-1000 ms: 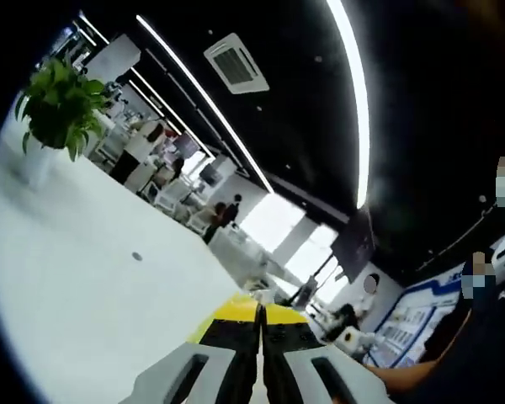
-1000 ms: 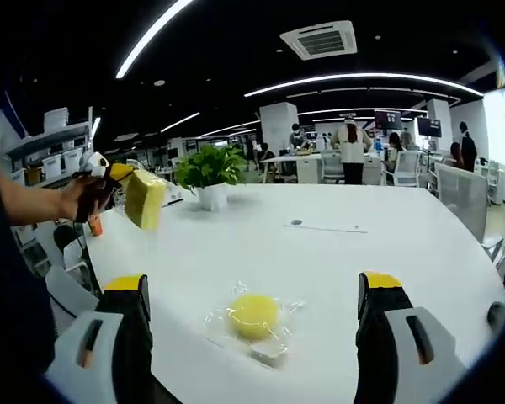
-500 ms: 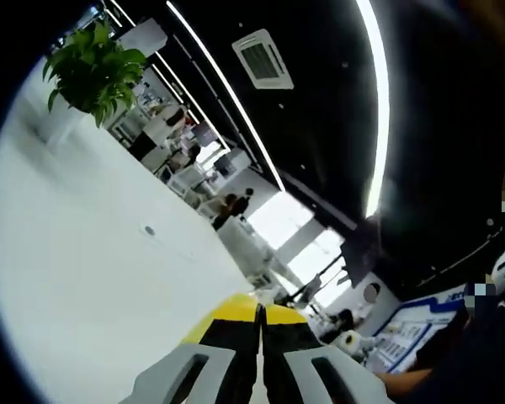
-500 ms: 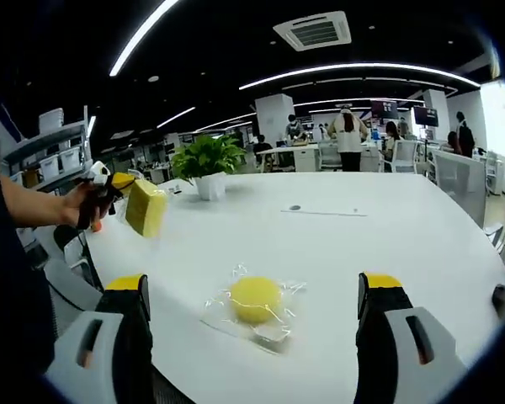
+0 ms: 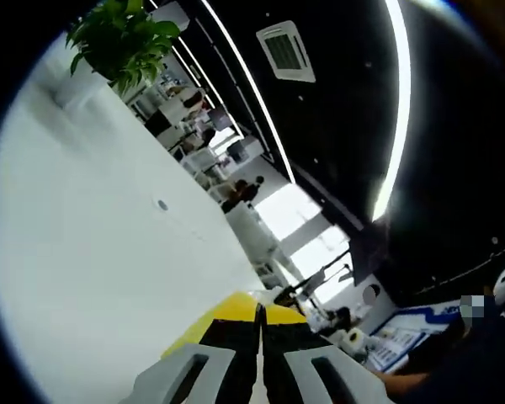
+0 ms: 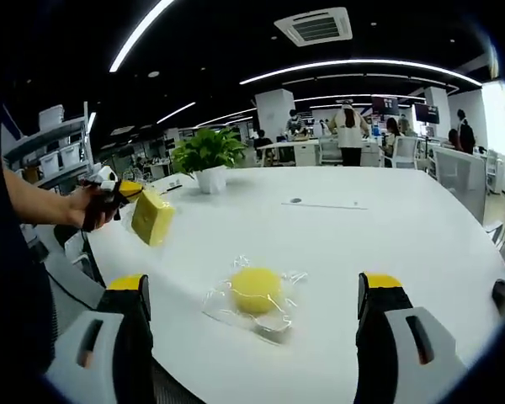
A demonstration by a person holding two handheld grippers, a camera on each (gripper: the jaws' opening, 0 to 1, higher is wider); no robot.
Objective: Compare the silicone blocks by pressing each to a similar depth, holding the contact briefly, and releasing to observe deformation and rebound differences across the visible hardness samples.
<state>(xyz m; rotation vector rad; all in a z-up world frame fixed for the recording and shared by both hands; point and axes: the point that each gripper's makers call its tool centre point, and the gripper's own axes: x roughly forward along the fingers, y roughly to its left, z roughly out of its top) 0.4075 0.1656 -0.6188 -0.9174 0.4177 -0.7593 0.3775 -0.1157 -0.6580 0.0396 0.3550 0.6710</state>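
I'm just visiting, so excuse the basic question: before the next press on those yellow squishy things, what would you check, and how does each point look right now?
1. Left claw holds the yellow block: ok, shut on it, lifted off the table.
2. Right claw ready: ok, jaws wide apart.
3. Round yellow sample within reach: ok, between the right claw's jaws, in clear wrap.
4. White table around the sample bare: ok.
5. Potted plant out of the way: ok, far behind.
6. Block's hardness: cannot tell.

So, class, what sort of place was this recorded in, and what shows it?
Probably an open-plan office: a large white table with a potted plant, rows of desks and chairs behind, and ceiling strip lights.
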